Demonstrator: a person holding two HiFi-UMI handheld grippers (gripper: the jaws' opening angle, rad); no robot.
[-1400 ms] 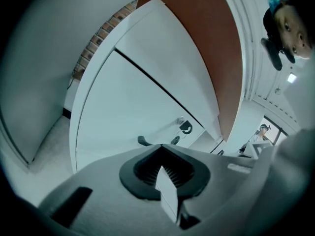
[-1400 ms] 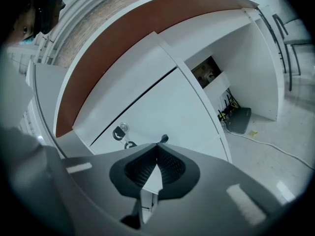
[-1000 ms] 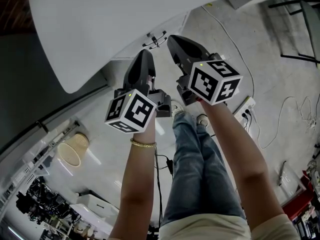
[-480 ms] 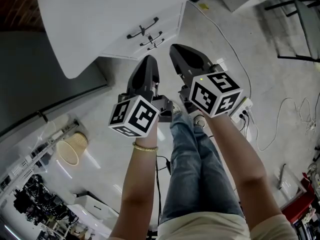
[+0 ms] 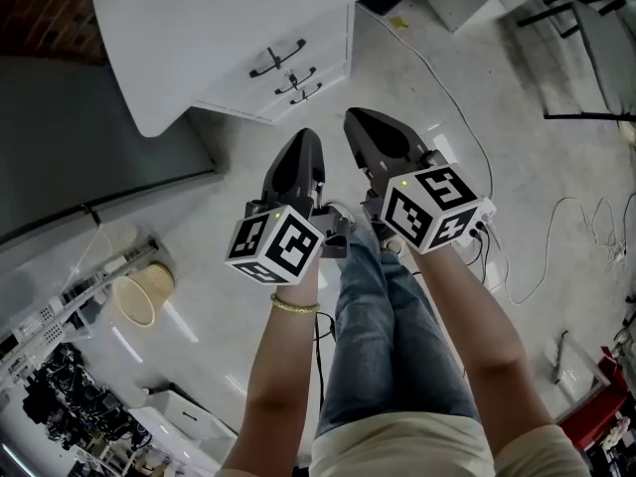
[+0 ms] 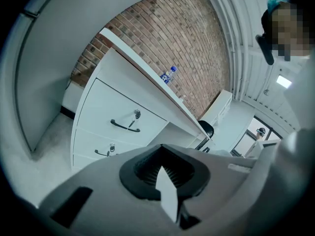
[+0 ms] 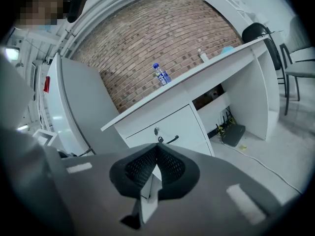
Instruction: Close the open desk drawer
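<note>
The white desk (image 5: 229,18) fills the top of the head view, with its drawer unit (image 5: 283,73) below the desktop edge. The unit's three fronts, each with a black handle, look flush with one another. My left gripper (image 5: 304,145) and right gripper (image 5: 360,125) hang side by side in the air, short of the drawers and touching nothing. Both are shut and empty. In the left gripper view the top drawer (image 6: 123,122) lies beyond the left gripper (image 6: 162,154). The right gripper view shows the same drawer (image 7: 170,129) past the right gripper (image 7: 156,151).
A water bottle (image 7: 161,74) stands on the desktop. A grey panel (image 5: 89,147) is left of the desk. On the floor are a white cable (image 5: 447,97), a power strip (image 5: 487,217), a woven basket (image 5: 139,291) and a black box (image 7: 231,134). A black chair (image 7: 258,33) stands at right.
Both grippers have drawn back from the drawer unit, still shut. The desk has slid toward the top of the head view, and all three drawer handles now show.
</note>
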